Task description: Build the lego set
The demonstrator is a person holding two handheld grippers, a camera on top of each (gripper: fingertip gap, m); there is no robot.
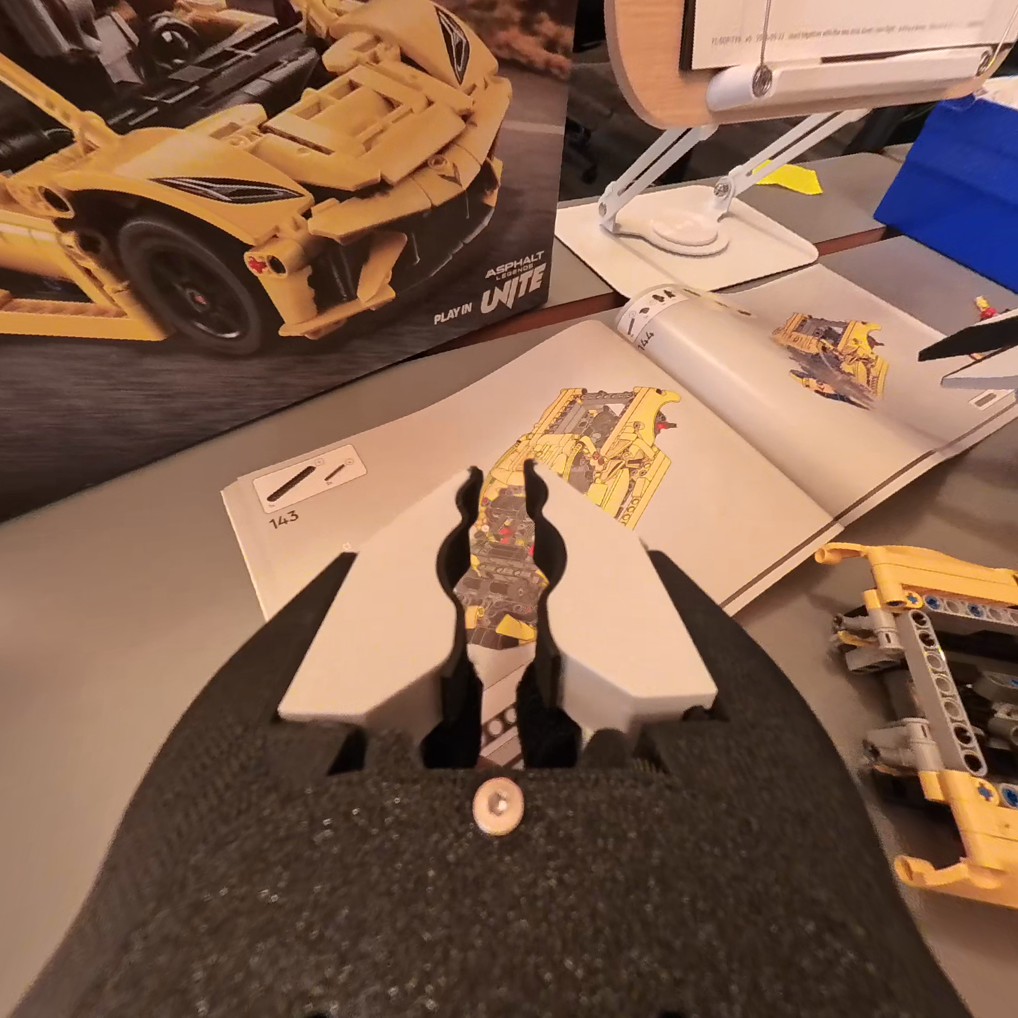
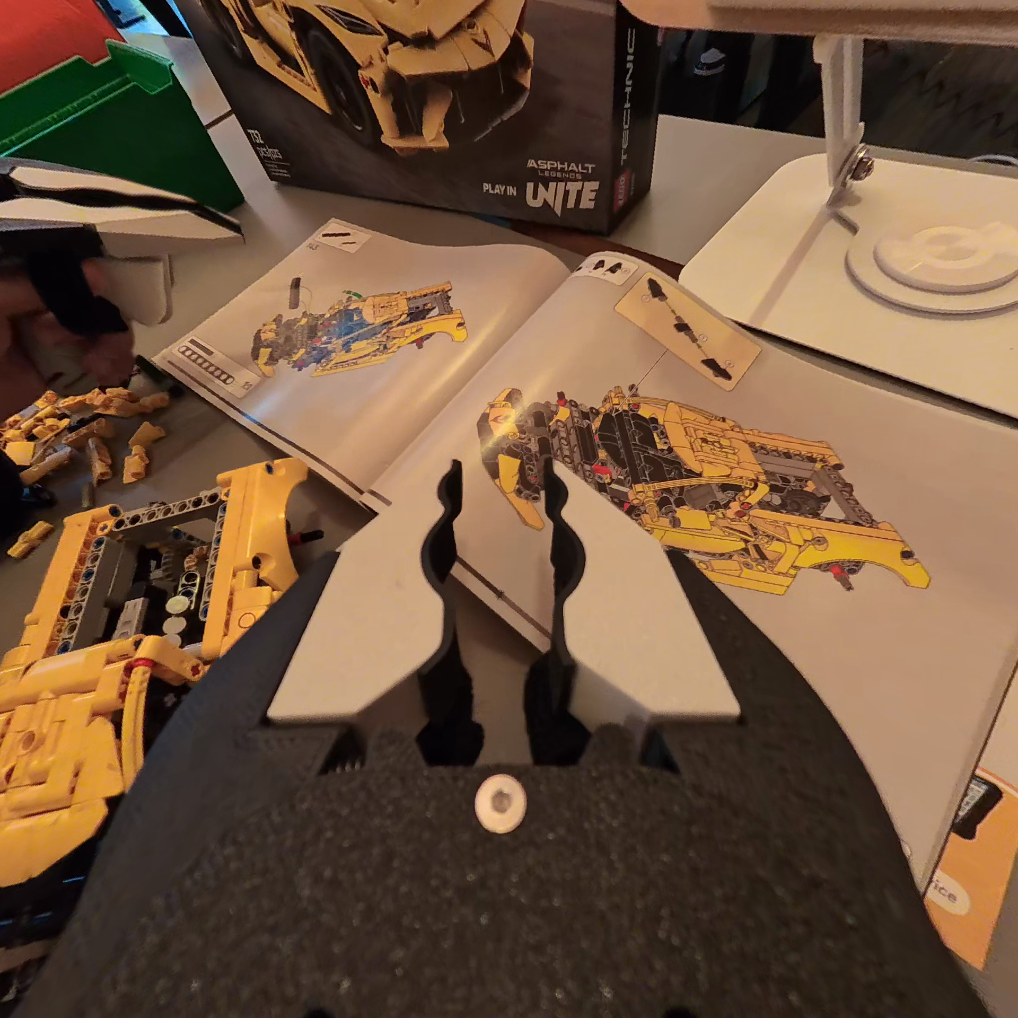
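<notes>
Parted right gripper (image 2: 498, 474) above booklet (image 2: 716, 688)

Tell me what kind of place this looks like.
Probably an office or workshop table set up for a building session, though the room is barely shown. A set box stands behind an open instruction booklet, with a part-built yellow car and loose yellow pieces alongside.

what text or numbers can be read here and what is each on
I do not copy writing; here is where it stands.
Box: white lettering low on its front, more on its side.
Manual: printed numbers at page corners.
Clipped sheet: too blurred.
Orange card: cut off.
</notes>
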